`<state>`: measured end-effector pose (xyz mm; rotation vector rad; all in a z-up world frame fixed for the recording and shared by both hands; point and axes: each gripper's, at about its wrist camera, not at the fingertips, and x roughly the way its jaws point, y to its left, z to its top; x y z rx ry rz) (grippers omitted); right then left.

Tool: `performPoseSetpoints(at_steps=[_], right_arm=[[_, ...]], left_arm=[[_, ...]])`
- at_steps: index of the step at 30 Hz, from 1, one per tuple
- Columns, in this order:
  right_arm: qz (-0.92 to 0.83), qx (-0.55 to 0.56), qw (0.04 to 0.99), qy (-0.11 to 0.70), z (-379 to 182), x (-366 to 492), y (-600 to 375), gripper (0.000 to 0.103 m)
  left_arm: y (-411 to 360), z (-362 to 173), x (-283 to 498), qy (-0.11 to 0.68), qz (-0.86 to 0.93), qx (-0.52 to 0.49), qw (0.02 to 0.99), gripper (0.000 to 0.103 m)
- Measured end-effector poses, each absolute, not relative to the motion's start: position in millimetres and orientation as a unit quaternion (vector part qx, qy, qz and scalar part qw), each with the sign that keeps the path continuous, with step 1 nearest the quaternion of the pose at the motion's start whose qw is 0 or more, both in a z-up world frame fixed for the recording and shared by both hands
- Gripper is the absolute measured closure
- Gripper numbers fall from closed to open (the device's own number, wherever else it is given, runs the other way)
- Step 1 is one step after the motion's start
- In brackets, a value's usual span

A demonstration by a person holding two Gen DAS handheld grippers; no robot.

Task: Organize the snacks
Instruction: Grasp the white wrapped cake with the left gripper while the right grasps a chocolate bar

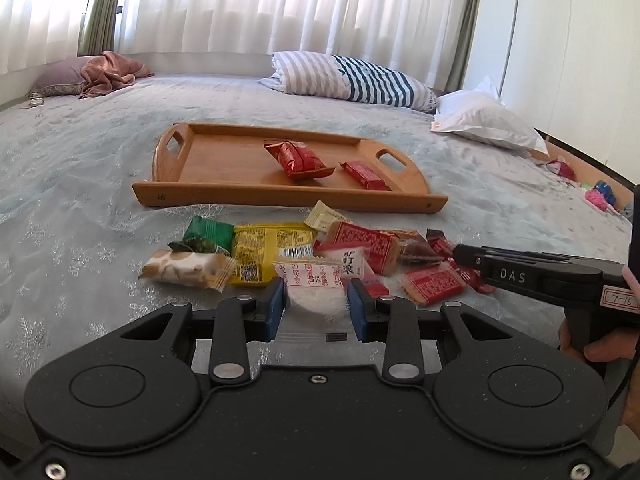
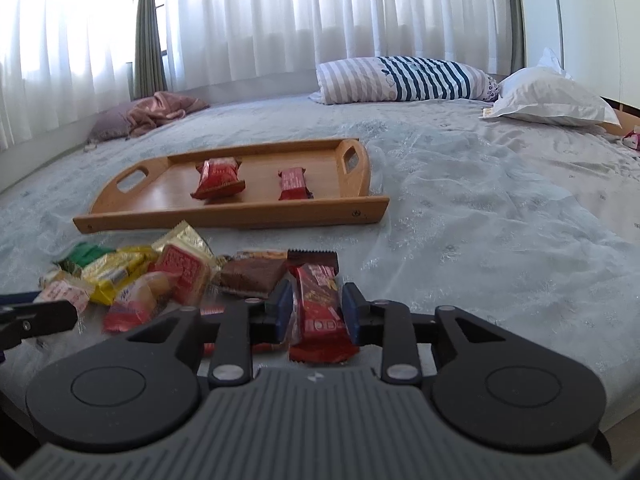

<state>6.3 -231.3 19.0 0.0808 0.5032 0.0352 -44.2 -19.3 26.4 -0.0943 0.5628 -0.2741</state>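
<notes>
Organizing snacks, early stage. The wooden tray (image 1: 224, 168) lies on the bed (image 1: 80, 200), ahead of both claws and beyond the heap of snacks. Only two items rest in it: a red pouch (image 1: 298, 159) near the middle and a red bar (image 1: 366, 175) towards its right handle, the two apart from each other.

The left claw (image 1: 316, 300) is narrowed on a white round-cake packet (image 1: 316, 286), blue pads against both its sides; the packet appears held at the near edge of the heap.

The right claw (image 2: 316, 312) straddles a red wrapped bar (image 2: 320, 312). The right pad meets the wrapper; the left pad seems to stand just clear of it, so the grip cannot be judged secure.

Remaining on the bed, directly ahead of the claws and short of the tray: a green packet (image 1: 210, 232), a yellow packet (image 1: 264, 252), a nougat bar (image 1: 184, 268), a red biscuit pack (image 1: 368, 244) and several more. By this count most of the sorting is left.
</notes>
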Motion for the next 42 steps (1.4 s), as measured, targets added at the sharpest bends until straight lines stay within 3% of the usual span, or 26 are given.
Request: performPoseSetpoints(at_steps=[2, 5, 9, 14, 33, 42], right_arm=[[0.015, 0.036, 0.969, 0.243, 20, 9, -231, 0.035], [0.003, 0.011, 0.967, 0.253, 18, 16, -228, 0.036], [0.002, -0.005, 0.960, 0.279, 9, 26, -223, 0.059], [0.008, 0.006, 0.961, 0.276, 11, 27, -222, 0.072], [-0.004, 0.050, 0.973, 0.227, 50, 52, -238, 0.073], [-0.033, 0.012, 0.966, 0.256, 28, 43, -242, 0.072]], left_arm=[[-18, 28, -42, 0.276, -0.133, -0.047, 0.951, 0.071], [-17, 29, -38, 0.277, -0.127, -0.045, 0.951, 0.071], [-14, 30, -33, 0.279, -0.118, -0.048, 0.952, 0.071], [-10, 33, -26, 0.275, -0.110, -0.051, 0.954, 0.071], [11, 74, 46, 0.242, -0.087, -0.087, 0.962, 0.071], [12, 67, 51, 0.253, -0.087, -0.094, 0.959, 0.071]])
